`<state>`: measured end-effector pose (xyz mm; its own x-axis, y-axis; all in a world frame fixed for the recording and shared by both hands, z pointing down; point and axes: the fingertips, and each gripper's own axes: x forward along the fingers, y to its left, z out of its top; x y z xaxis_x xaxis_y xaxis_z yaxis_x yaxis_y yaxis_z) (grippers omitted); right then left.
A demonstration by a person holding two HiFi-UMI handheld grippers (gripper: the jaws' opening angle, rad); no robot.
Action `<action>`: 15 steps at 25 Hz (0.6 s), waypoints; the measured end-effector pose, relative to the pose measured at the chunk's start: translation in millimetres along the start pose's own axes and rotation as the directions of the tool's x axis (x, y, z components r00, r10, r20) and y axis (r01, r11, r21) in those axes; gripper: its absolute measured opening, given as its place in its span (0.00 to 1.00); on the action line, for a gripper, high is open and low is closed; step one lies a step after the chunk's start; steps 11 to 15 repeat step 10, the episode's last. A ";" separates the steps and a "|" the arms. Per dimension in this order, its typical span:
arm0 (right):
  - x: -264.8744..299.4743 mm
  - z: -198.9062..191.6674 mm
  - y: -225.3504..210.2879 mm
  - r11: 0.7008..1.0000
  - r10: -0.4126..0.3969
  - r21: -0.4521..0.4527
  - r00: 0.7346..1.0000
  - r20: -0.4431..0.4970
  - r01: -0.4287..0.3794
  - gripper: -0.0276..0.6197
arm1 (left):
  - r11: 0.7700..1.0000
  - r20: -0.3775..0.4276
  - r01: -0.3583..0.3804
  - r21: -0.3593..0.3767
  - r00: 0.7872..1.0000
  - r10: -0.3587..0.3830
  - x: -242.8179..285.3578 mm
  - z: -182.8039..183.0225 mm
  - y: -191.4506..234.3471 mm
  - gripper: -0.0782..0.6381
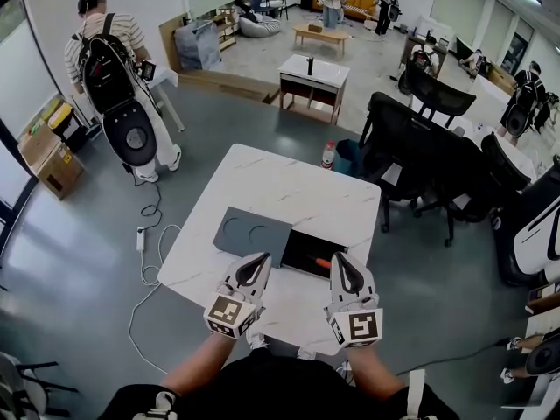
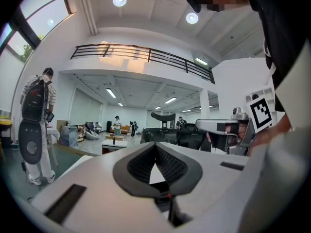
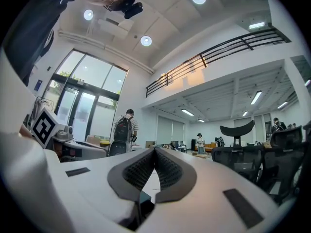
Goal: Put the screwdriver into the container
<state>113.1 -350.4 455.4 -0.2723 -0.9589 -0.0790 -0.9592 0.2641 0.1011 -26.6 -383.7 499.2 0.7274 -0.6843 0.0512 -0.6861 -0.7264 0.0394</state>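
Screwdriver (image 1: 323, 263) lies inside the black container (image 1: 296, 250) on the white worktop (image 1: 262, 178), orange handle showing. Grey lid (image 1: 249, 230) touches the container's left side. Left tool (image 1: 255, 259): jaws together, empty, at the lid's near edge. Right tool (image 1: 341, 261): jaws together, empty, just right of the screwdriver.

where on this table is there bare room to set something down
The far half of the table, beyond the grey lid and the black container, is bare; so is the near left corner. Those two fill the middle, and the left gripper and right gripper crowd the near edge.
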 end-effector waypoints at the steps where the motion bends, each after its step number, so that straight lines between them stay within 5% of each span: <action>1: -0.7 0.4 -1.1 1.000 0.000 0.001 1.000 -0.001 0.000 0.08 | 1.000 0.000 0.001 0.000 1.000 -0.001 0.4 1.1 -1.7 0.12; 15: -6.3 -0.8 -8.1 1.000 -0.005 -0.005 1.000 -0.006 0.004 0.08 | 1.000 0.004 0.009 -0.001 1.000 -0.009 1.9 1.4 -12.2 0.12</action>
